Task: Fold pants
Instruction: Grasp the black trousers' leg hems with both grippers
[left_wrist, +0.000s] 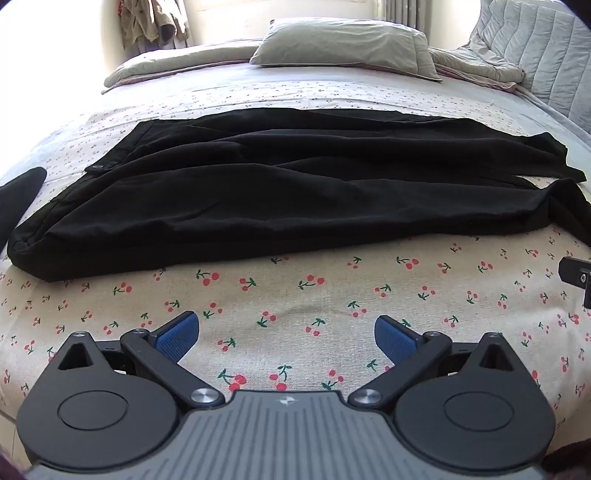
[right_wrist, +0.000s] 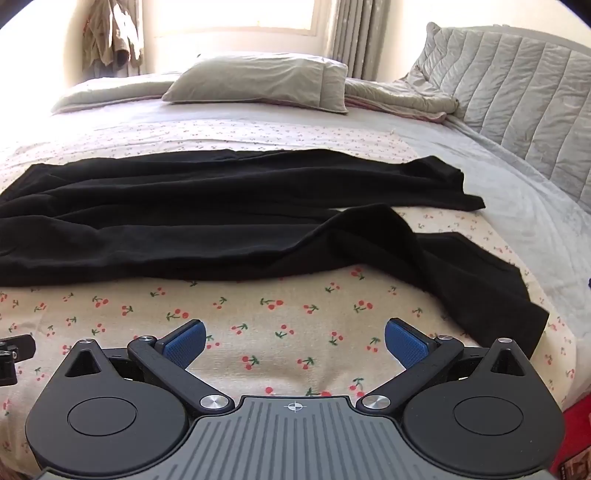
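Nearest the left wrist camera, the left gripper (left_wrist: 287, 338) sits at 6 o'clock with its blue-padded fingers (left_wrist: 180, 334) spread wide and nothing between them — only the cherry-print sheet (left_wrist: 332, 291) lies under the gap. At 3 o'clock, a small black piece of the right gripper (left_wrist: 576, 278) pokes in at the frame edge. The right wrist view matches this: the right gripper (right_wrist: 294, 343) is at 6 o'clock, its blue pads (right_wrist: 406, 345) set far apart and holding nothing, hovering over the same cherry-print cloth. A bit of the left gripper shows at 9 o'clock of that view.

Just beyond both grippers, the black pants (left_wrist: 266, 195) lie spread across the bed, running from 9 o'clock to 3 o'clock in the left view, apart from both sets of fingers. The waistband end with a button (left_wrist: 98, 168) lies toward 9 o'clock. In the right view the pants (right_wrist: 192, 218) fill the middle band, and the two leg ends part at the right: one reaches toward 2 o'clock, the other (right_wrist: 491, 288) bends down toward 4 o'clock, near the right gripper's right-hand finger but not touching it.

Farther off, toward 12 o'clock, a grey-green pillow (right_wrist: 266, 79) rests on a folded quilt (right_wrist: 399, 98). A grey padded headboard (right_wrist: 524, 96) stands at 2 o'clock — and at 11 o'clock clothes (right_wrist: 110, 33) hang beside a bright window (right_wrist: 236, 16) with a curtain (right_wrist: 354, 33).
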